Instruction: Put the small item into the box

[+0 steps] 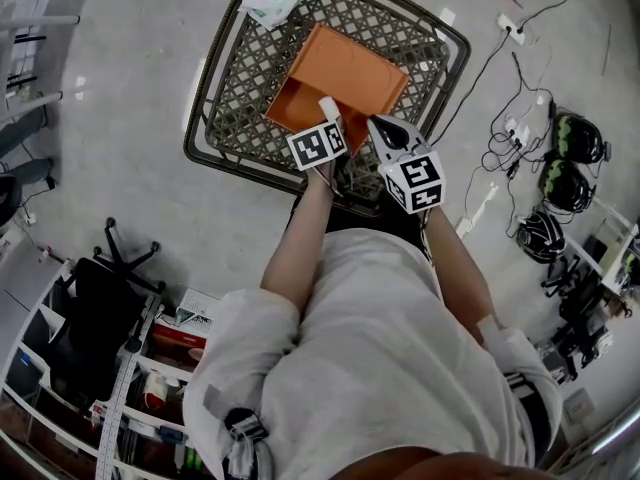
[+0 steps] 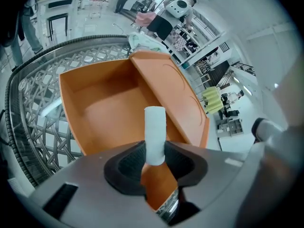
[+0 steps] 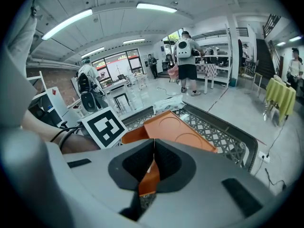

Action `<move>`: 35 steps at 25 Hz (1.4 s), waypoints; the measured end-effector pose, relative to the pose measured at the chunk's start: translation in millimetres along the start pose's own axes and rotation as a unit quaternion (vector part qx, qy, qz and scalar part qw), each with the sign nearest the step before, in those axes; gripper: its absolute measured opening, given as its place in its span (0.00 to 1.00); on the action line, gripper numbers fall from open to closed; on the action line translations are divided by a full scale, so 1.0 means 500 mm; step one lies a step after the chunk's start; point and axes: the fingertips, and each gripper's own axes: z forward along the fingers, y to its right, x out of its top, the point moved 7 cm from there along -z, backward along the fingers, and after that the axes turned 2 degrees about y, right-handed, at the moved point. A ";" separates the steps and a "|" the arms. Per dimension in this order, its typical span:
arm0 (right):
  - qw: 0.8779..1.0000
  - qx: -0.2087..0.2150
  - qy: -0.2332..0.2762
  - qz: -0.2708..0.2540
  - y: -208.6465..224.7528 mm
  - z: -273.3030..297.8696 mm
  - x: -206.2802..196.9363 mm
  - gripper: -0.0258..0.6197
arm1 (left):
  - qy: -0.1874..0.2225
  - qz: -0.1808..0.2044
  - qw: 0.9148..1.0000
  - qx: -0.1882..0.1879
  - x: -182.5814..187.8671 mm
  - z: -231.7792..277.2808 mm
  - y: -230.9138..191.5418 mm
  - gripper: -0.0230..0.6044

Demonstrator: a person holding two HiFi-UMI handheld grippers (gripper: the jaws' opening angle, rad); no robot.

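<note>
The left tool pinches a small white roll upright above the near edge of the open orange box, which sits on a lattice table. Just to the right, the right tool hangs near the box's lid, jaws pressed together on nothing.

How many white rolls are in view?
1: the roll is held in the left gripper's jaws, over the open box. None shows inside the box.
</note>
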 end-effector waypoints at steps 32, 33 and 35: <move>0.999 0.000 0.035 0.001 0.029 -0.055 0.006 0.05 | 0.009 -0.058 0.998 -0.013 0.008 -0.026 0.009 0.24; 0.999 0.002 0.038 0.000 0.028 -0.059 0.007 0.05 | 0.015 -0.057 0.998 -0.014 0.008 -0.034 0.012 0.24; 0.999 0.008 0.045 -0.002 0.024 -0.065 0.010 0.05 | 0.025 -0.057 0.998 -0.014 0.006 -0.048 0.017 0.24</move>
